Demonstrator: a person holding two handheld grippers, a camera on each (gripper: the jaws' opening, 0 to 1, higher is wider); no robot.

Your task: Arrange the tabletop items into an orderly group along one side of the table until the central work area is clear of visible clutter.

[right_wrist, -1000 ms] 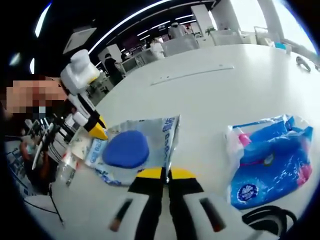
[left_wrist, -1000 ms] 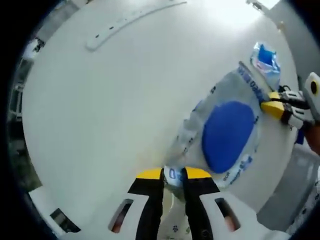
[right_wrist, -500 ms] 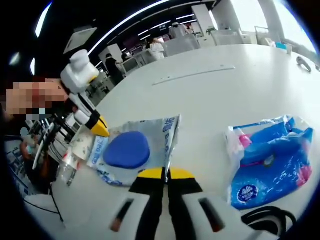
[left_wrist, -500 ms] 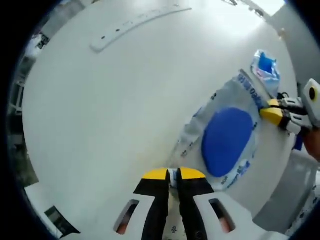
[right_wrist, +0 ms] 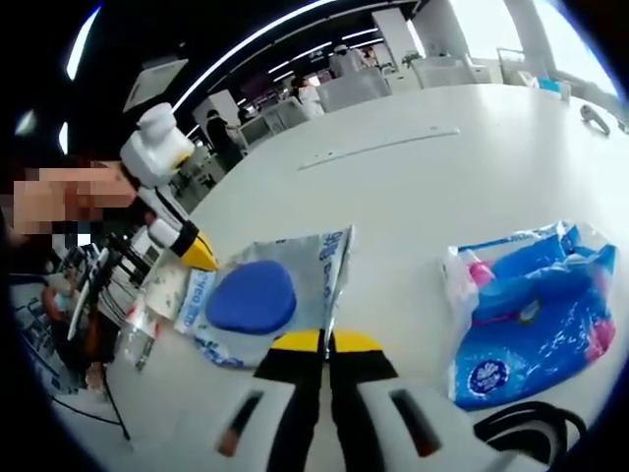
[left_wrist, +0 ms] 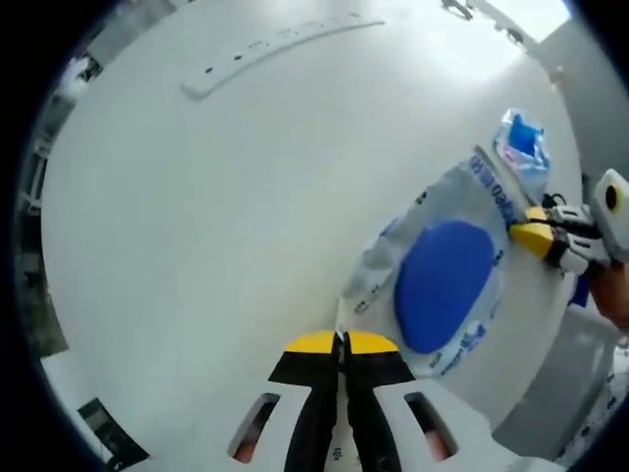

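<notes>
Left gripper view, left tool and right tool clenched on opposite edges of clear bag

A long, flat white strip with small dark holes lies on the round white desk toward its far side, seen again in the right gripper view. Beyond the desk are bright ceiling light strips and distant office furniture.
</notes>
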